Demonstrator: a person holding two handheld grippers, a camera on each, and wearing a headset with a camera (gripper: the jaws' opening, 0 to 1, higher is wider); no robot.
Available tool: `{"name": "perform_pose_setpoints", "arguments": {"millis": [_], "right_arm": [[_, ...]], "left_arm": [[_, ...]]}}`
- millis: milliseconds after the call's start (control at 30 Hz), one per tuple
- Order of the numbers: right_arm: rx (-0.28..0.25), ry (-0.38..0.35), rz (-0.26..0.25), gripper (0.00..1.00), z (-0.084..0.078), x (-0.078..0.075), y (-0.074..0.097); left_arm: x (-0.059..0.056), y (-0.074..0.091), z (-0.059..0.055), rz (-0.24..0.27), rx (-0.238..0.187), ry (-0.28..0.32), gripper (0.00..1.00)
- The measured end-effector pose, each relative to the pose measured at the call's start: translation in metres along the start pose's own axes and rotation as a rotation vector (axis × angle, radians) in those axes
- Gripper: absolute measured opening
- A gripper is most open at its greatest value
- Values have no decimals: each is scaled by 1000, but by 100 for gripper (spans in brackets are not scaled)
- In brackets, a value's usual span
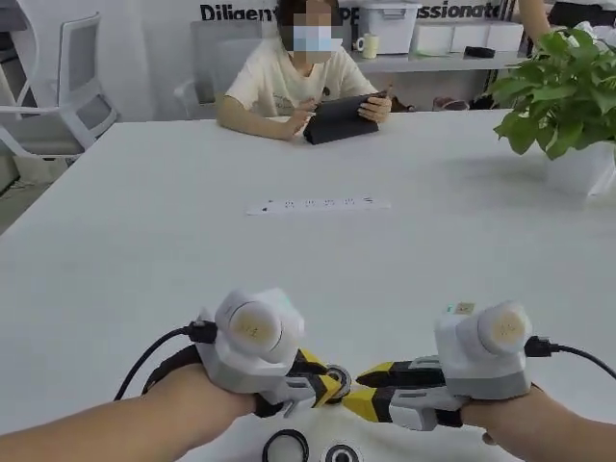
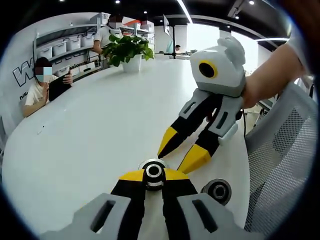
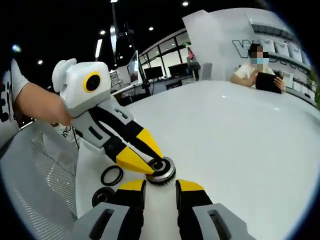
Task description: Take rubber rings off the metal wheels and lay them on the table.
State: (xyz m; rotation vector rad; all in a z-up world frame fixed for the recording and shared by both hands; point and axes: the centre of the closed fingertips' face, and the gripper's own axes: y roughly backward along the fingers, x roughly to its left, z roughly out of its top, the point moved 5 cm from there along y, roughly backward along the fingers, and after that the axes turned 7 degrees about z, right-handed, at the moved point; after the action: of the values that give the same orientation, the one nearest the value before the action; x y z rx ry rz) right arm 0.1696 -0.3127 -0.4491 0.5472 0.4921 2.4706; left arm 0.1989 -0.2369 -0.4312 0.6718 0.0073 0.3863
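The left gripper pinches the small round metal wheel in its jaws, just ahead of the spread jaws of the right gripper; its black rubber ring, probably soft and stretchy, is best gripped at the rim.

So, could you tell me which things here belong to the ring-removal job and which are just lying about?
Job: held wheel, left hand-held gripper, right hand-held gripper, spare wheel, loose rubber ring.
Lying about: power strip, potted plant, tablet.
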Motion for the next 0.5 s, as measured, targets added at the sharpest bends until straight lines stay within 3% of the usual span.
{"name": "perform_pose_setpoints", "arguments": {"millis": [200, 500], "right_arm": [[27, 57, -11, 24, 2, 1, -7], [29, 86, -22, 25, 6, 0, -11]], "left_arm": [[0, 0, 0, 3, 1, 2, 7], [0, 0, 0, 4, 2, 4, 7]]}}
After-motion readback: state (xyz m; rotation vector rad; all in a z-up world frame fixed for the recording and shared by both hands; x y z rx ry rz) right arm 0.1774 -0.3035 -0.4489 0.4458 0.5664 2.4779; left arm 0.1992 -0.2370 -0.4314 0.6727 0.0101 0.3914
